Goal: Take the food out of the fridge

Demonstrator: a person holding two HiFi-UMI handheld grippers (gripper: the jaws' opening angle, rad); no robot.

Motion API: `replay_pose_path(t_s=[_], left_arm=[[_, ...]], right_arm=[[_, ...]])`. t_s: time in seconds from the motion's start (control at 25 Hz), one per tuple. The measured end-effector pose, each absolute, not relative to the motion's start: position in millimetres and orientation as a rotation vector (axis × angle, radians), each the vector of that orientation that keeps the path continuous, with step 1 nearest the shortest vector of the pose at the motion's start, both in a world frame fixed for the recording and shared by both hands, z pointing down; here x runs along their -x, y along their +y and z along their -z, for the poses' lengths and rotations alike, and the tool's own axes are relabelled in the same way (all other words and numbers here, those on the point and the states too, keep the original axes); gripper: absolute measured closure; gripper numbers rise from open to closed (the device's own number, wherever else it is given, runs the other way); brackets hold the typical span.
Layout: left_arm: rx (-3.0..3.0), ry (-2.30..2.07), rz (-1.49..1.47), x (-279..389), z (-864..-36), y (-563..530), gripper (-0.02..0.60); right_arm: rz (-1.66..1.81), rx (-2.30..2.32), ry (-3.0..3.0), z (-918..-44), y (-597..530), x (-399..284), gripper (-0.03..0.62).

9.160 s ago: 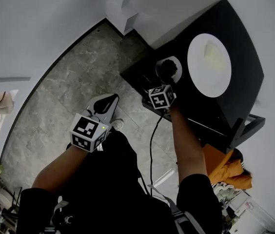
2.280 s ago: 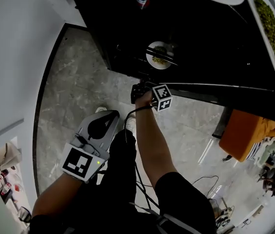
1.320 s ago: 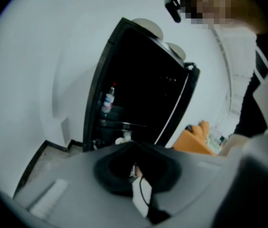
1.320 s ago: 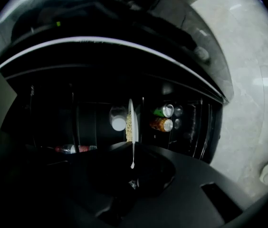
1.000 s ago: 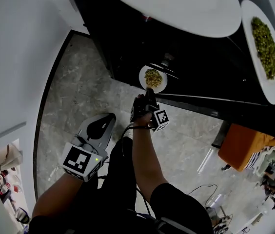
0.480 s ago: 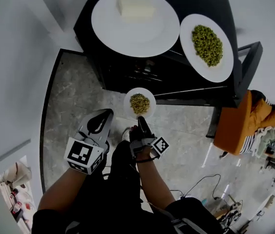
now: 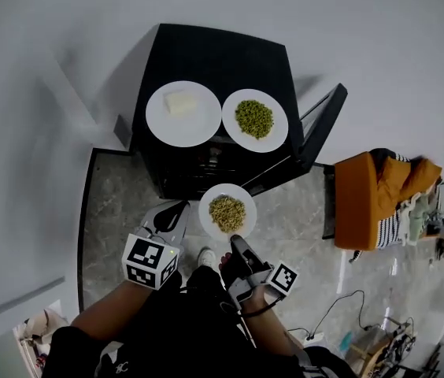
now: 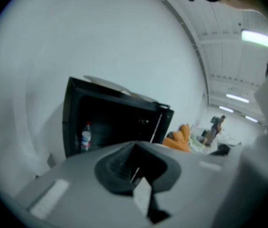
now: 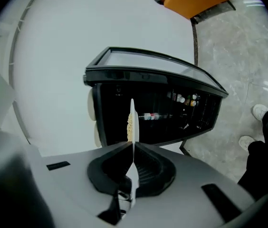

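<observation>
Nearest to us, the left tongs [image 8: 135,172] sit at our left side, jaws pressed together with nothing between them. Just to their right, the right tongs [image 9: 133,158] are clamped on the near rim of a small plate [image 7: 244,198]. In the right gripper view we see that plate edge-on, standing straight up out of the closed jaws. The plate carries a low heap of yellowish-green food [image 7: 227,213] and is held in the air, out in front of the fridge [image 7: 206,61] and clear of it, over the grey stone floor [image 7: 116,203]. Our shoes [image 7: 205,256] show just below it.

Beyond the plate, the black fridge stands against the white wall [image 7: 57,69] with its door [image 7: 320,124] swung open to the right. Inside, an upright water bottle [image 8: 85,137] stands at the left, and another bottle [image 9: 150,116] lies on its side on a shelf. On the fridge top two larger white plates rest side by side, nearly touching. The left plate [image 7: 163,128] bears a pale block [image 7: 179,103], and the right plate [image 7: 275,136] bears a mound of green peas [image 7: 254,119].

Farther right, an orange chair [image 7: 364,203] with cloth draped on it stands apart from the fridge. Far down the room, a person [image 8: 215,127] stands under ceiling strip lights [image 8: 255,38].
</observation>
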State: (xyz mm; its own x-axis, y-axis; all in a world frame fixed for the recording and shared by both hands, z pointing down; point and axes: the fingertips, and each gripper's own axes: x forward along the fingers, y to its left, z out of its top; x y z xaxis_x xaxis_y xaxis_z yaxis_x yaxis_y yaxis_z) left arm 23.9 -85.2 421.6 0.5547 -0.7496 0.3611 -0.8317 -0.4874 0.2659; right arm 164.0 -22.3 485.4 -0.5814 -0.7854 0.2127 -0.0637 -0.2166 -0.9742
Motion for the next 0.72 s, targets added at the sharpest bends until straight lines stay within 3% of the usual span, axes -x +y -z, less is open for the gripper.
replay_pose_path(t_s=[0.36, 0.72], left_arm=[[-2.537, -1.319, -0.236, -53, -311, -96, 0.58], [-2.598, -1.392, -0.19, -86, -265, -106, 0.58]], right_arm=[[1.775, 0.984, 1.502, -356, -26, -189, 0.586], [1.705, 0.97, 1.576, -313, -54, -219, 0.586]])
